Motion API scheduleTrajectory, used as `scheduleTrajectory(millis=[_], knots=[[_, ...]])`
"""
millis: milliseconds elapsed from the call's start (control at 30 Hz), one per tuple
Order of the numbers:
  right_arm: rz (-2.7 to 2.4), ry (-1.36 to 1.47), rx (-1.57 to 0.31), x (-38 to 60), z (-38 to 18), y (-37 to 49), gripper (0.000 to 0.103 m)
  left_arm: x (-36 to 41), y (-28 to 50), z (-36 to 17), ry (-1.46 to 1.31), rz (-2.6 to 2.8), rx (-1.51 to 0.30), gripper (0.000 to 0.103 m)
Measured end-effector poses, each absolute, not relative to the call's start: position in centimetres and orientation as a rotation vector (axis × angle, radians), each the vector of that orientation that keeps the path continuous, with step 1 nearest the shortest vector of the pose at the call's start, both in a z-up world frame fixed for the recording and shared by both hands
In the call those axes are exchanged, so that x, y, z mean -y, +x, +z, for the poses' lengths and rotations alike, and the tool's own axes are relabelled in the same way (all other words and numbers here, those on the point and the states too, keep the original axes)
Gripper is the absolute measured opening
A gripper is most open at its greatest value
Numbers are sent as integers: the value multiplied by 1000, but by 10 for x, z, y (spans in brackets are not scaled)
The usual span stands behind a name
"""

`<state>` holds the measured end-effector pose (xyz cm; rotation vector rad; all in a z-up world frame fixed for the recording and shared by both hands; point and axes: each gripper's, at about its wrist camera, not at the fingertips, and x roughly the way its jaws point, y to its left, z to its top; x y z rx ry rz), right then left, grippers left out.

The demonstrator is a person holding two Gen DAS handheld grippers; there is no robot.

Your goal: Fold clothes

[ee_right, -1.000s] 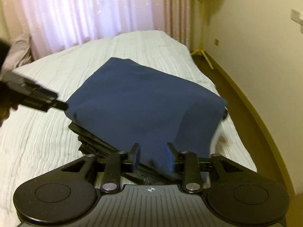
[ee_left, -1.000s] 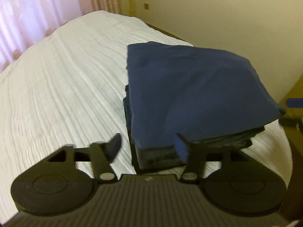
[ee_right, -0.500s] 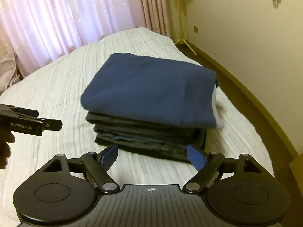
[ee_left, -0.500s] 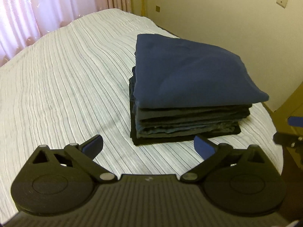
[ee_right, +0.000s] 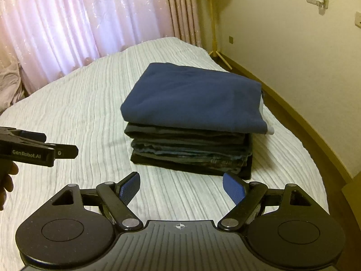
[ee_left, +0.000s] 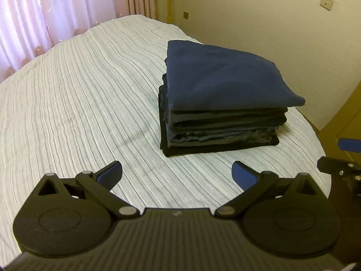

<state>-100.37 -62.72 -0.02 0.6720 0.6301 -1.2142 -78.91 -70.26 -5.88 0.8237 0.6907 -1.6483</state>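
Observation:
A navy folded garment (ee_left: 221,79) (ee_right: 194,97) lies on top of a stack of dark folded clothes (ee_left: 221,131) (ee_right: 191,151) on the bed. My left gripper (ee_left: 176,166) hovers over the bedspread just short of the stack, open wide, with nothing between its fingers. My right gripper (ee_right: 180,177) is also open and empty, a little back from the stack's near edge. In the right wrist view the left gripper (ee_right: 45,151) reaches in from the left edge, held by a hand (ee_right: 6,180). A white scrap (ee_right: 268,128) pokes out under the navy garment's right corner.
The bed (ee_left: 79,101) has a ribbed white cover. Pink curtains (ee_right: 79,22) hang behind it. A pale crumpled cloth (ee_right: 9,83) lies at far left. A wooden coat stand (ee_right: 214,33) and strip of floor run between bed and cream wall. Wooden furniture (ee_left: 345,113) stands at right.
Both grippers let go of the navy garment, opened and drew back and up from the stack. The garment now lies flat on top of the pile.

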Motion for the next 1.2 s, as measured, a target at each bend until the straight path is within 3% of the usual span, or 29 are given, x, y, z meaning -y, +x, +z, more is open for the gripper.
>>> scheduleTrajectory(millis=[500,933,1200], knots=[[-1311,688,-616,623,9,-1030,83,702,-814,-74,860,-1734,-592,102],[-1230,757,-546,819,-11,-1148,83,818,-907,-93,848,-1725,-591,101],[-1111,1125,-329,938,-84,-1222,83,897,-942,-107,912,-1677,-557,101]])
